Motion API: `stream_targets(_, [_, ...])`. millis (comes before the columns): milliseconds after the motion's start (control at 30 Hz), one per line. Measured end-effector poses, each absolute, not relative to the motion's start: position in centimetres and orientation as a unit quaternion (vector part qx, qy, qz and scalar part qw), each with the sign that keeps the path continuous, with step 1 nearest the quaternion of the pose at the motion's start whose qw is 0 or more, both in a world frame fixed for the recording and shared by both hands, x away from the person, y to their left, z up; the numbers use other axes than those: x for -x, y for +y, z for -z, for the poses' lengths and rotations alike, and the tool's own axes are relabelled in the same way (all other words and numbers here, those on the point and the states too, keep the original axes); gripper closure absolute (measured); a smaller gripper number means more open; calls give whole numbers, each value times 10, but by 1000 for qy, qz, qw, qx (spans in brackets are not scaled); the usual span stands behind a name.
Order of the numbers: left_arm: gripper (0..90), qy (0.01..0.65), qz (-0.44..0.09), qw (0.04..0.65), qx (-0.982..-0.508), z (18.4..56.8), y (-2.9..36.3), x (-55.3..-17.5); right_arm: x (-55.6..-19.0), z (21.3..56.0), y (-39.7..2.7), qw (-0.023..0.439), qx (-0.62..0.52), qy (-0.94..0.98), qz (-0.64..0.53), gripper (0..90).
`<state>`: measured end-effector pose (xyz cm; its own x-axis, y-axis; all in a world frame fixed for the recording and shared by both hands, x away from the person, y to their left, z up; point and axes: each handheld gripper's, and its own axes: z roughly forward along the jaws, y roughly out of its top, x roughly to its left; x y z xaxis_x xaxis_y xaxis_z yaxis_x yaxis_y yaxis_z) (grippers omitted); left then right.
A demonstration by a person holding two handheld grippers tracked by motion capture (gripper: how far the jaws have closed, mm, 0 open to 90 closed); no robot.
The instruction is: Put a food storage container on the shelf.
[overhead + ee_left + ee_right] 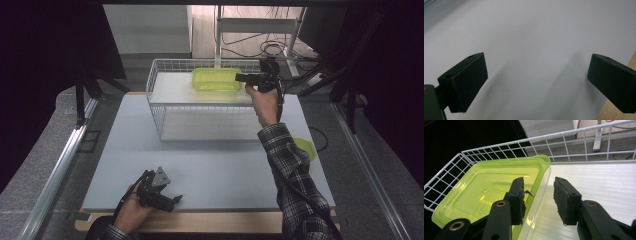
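A translucent lime-green plastic container [216, 79] lies on the white upper shelf of a wire rack [154, 95] at the far side of the table. My right gripper [246, 77] is at the container's right end. In the right gripper view its jaws straddle the container's [481, 190] near wall, one inside the tub and one outside over the shelf, and my right gripper [539, 182] is open, with a gap beside the outer pad. My left gripper [165, 192] rests low near the table's front edge, and in its own view my left gripper [536, 65] is open with nothing between its jaws.
The rack's wire rim [499, 147] rises around the shelf behind the container. A round green lid [306, 147] lies on the grey table top [210, 170] to the right, partly behind the plaid sleeve. A wooden strip [619, 112] borders the table's front.
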<state>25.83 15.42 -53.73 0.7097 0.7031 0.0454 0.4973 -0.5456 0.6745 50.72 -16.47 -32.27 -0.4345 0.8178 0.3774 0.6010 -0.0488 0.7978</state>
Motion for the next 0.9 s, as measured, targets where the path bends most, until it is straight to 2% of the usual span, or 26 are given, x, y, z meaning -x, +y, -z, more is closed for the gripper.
stream_targets(367, [26, 353, -152, 333, -861, 536, 155, -259, -496, 313, -170, 95, -488, 692, -523, 397])
stream_targets(667, [25, 354, -148, 337, -860, 536, 156, -259, -484, 314, -173, 88, -466, 710, -521, 311])
stream_targets(900, [15, 340, -134, 362, -858, 533, 157, -258, -473, 317, -174, 76, -448, 721, -523, 253])
